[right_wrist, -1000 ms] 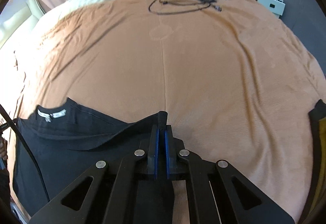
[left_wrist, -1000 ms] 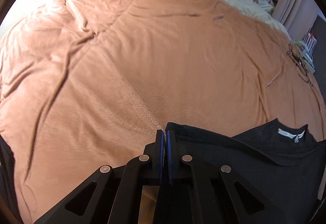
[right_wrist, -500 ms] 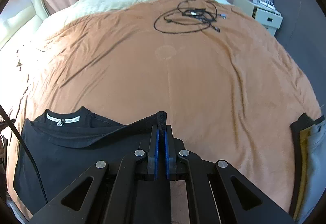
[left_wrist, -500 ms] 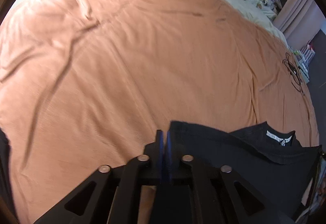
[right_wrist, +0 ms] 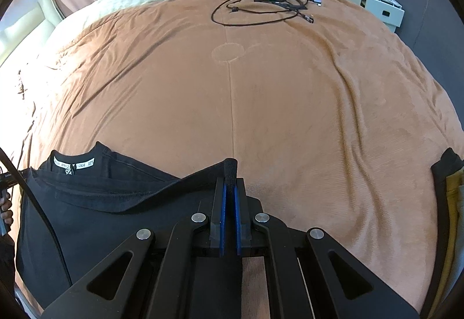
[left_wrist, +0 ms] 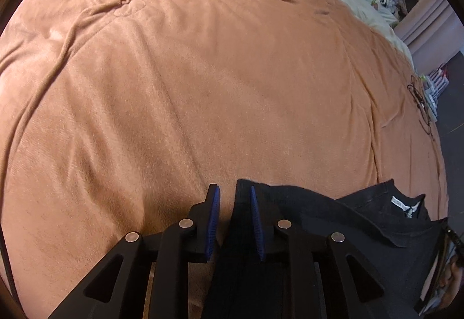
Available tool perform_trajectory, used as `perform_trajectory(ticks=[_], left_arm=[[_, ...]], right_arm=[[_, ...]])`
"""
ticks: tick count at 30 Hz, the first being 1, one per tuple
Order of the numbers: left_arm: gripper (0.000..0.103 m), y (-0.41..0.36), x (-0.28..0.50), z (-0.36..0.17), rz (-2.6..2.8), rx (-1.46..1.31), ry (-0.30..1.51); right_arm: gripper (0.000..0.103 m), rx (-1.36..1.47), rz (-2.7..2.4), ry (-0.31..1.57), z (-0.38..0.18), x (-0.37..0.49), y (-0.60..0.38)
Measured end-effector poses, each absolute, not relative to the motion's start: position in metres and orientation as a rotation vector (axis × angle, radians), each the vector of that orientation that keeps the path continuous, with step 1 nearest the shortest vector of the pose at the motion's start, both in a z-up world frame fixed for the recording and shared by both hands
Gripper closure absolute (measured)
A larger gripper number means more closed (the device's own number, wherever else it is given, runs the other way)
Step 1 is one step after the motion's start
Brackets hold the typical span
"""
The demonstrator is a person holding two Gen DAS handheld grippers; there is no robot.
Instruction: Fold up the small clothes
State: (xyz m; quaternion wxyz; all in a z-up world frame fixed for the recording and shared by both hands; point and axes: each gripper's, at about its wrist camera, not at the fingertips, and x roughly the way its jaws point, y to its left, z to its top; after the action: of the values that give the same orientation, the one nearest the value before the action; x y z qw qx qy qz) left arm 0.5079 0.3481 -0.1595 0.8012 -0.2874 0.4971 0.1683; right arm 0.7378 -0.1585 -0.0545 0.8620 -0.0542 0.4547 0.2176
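A black shirt (left_wrist: pixel 319 217) with a white neck label (right_wrist: pixel 72 165) lies near the front edge of an orange-brown blanket (left_wrist: pixel 203 72). My left gripper (left_wrist: pixel 233 191) hangs low over the blanket and its jaws are opening. The shirt's left corner rests loosely between them against the right pad, and a gap shows beside the left pad. My right gripper (right_wrist: pixel 230 185) is shut on the shirt's (right_wrist: pixel 101 203) other corner, a ribbed edge that sticks up between its blue pads.
Black cables (right_wrist: pixel 266 6) lie coiled on the far side of the blanket (right_wrist: pixel 261 101). A white drawer unit (right_wrist: pixel 377 6) stands past the bed's right side. Other clothes (right_wrist: pixel 449 174) are piled at the right edge. A hand (right_wrist: pixel 5 206) shows at the far left.
The left jaws have come apart and let go of the shirt corner, and the left gripper has sunk closer to the blanket. The right gripper still pinches its corner.
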Motion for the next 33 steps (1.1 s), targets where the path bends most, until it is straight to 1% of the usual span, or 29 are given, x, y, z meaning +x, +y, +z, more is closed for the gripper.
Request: perform_trajectory(ticks=[1, 2, 3, 4, 5, 8, 16, 20, 24, 29, 33], left_arm=[[0.080, 0.347, 0.506, -0.159, 0.350, -0.618, 1.062], [0.082, 0.345, 0.505, -0.158, 0.335, -0.615, 1.059], [0.094, 0.343, 0.505, -0.158, 0.313, -0.613, 1.055], [0.098, 0.340, 0.504, -0.157, 0.297, -0.605, 1.059], [0.100, 0.335, 0.503, -0.154, 0.298, -0.570, 1.058], [0.100, 0.333, 0.499, -0.141, 0.330, -0.528, 1.028], [0.100, 0.345, 0.475, -0.077, 0.349, -0.516, 0.894], [0.100, 0.345, 0.484, -0.063, 0.373, -0.494, 0.871], [0.100, 0.343, 0.504, -0.070, 0.400, -0.469, 0.883], [0.100, 0.344, 0.527, -0.095, 0.433, -0.443, 0.938], [0.098, 0.344, 0.546, -0.124, 0.497, -0.408, 1.047]], right_arm=[[0.102, -0.109, 0.456, 0.954, -0.055, 0.738, -0.159], [0.102, -0.104, 0.456, 0.954, -0.056, 0.739, -0.159], [0.102, -0.099, 0.455, 0.952, -0.056, 0.739, -0.159], [0.102, -0.096, 0.453, 0.950, -0.056, 0.737, -0.160], [0.102, -0.091, 0.451, 0.949, -0.055, 0.737, -0.161], [0.102, -0.079, 0.457, 0.942, -0.047, 0.732, -0.162], [0.102, -0.057, 0.480, 0.884, -0.006, 0.713, -0.170], [0.102, -0.058, 0.455, 0.861, 0.000, 0.711, -0.171], [0.102, -0.062, 0.432, 0.863, -0.008, 0.720, -0.164], [0.102, -0.096, 0.406, 0.881, -0.024, 0.744, -0.145], [0.102, -0.113, 0.377, 0.917, -0.046, 0.768, -0.133]])
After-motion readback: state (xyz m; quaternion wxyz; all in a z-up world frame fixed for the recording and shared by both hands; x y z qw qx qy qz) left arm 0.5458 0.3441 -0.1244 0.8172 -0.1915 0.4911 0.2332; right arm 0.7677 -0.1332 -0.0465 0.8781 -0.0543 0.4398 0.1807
